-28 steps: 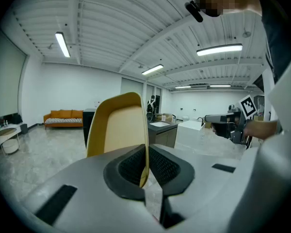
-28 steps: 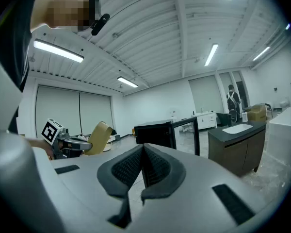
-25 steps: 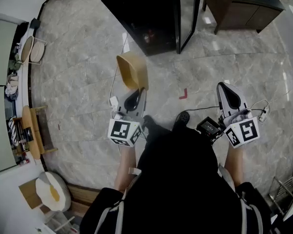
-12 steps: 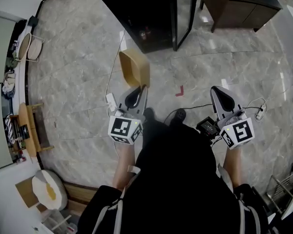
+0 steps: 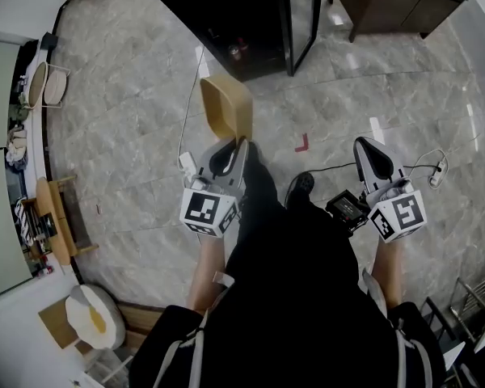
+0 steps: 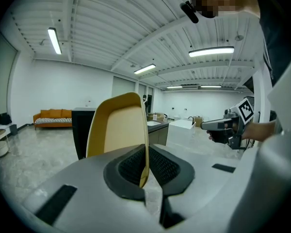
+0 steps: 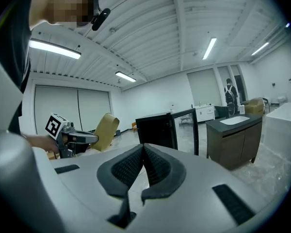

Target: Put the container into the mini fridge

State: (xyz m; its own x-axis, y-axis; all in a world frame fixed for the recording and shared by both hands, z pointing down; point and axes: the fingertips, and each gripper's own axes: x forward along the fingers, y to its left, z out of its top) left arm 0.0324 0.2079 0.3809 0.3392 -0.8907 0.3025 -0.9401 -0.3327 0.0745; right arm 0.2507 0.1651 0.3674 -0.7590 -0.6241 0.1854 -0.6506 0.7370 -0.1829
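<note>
Tan plastic container (image 5: 225, 107), a deep tub with rounded corners, hung in the air above the grey marbled floor (image 5: 129, 111), turned on its side. One thin side wall was pinched between the ribbed black pads of the left gripper (image 5: 236, 145), whose jaws were pressed against that wall from both sides. The tub was just short of the black mini fridge (image 5: 226, 14) at the far edge of the floor and did not touch it. The fridge's glass door (image 5: 305, 18) stood swung open on its right side, leaving the dark inside open toward the tub.

The right gripper (image 5: 365, 145) was held well apart to the right, its jaws pressed together with nothing between them. Each gripper carried a cube with black-and-white square markers; those patterns were the only print to be made out.

A thin white cable (image 5: 196, 95) ran over the floor from the fridge toward a white plug block (image 5: 187, 165) beside the left gripper. A small red corner mark (image 5: 301, 142) lay on the floor between the grippers. A dark brown cabinet (image 5: 392, 6) stood right of the glass door, and an orange sofa (image 6: 52, 116) stood by the far wall.
</note>
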